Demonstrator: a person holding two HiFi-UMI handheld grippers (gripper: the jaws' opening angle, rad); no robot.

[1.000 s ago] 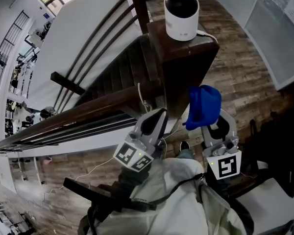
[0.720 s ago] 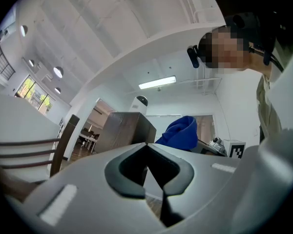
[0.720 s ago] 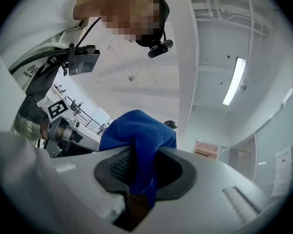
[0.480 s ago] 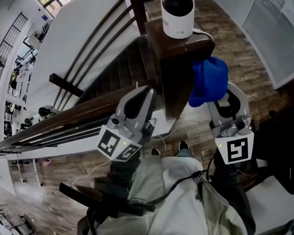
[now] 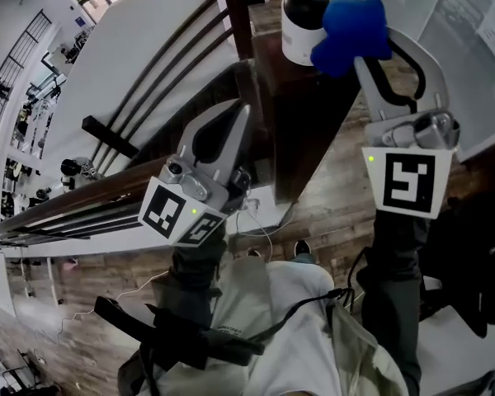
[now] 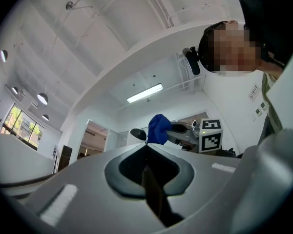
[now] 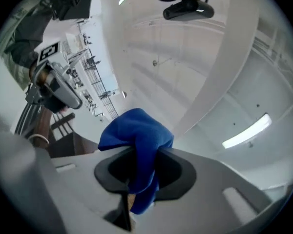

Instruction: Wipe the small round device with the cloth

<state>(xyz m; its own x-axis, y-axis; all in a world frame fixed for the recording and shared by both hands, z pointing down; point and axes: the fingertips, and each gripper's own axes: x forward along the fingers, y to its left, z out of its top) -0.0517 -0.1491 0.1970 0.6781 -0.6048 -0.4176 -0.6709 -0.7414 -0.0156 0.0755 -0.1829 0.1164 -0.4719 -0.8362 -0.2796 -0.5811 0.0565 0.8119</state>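
The small round device (image 5: 301, 11), white with a black domed top, stands on the dark wooden post (image 5: 301, 97). My right gripper (image 5: 356, 46) is raised beside it, shut on a bunched blue cloth (image 5: 351, 23) that overlaps the device's right side in the head view; I cannot tell whether they touch. In the right gripper view the cloth (image 7: 139, 140) fills the jaws of that gripper (image 7: 142, 152). My left gripper (image 5: 233, 115) points up beside the post, shut and holding nothing. The left gripper view looks past its tip (image 6: 146, 147) to the cloth (image 6: 159, 128) and device (image 6: 138, 133).
A dark wooden handrail (image 5: 91, 196) and slanted rails (image 5: 161, 64) run left of the post above a stairwell. A white cable (image 5: 268, 225) hangs below the post. Wood-plank floor (image 5: 338, 205) lies underneath. A glass panel (image 5: 470, 48) stands at the right.
Both grippers have risen. The right one carried the blue cloth from below the post top up to the device's side. The left one moved up along the post.
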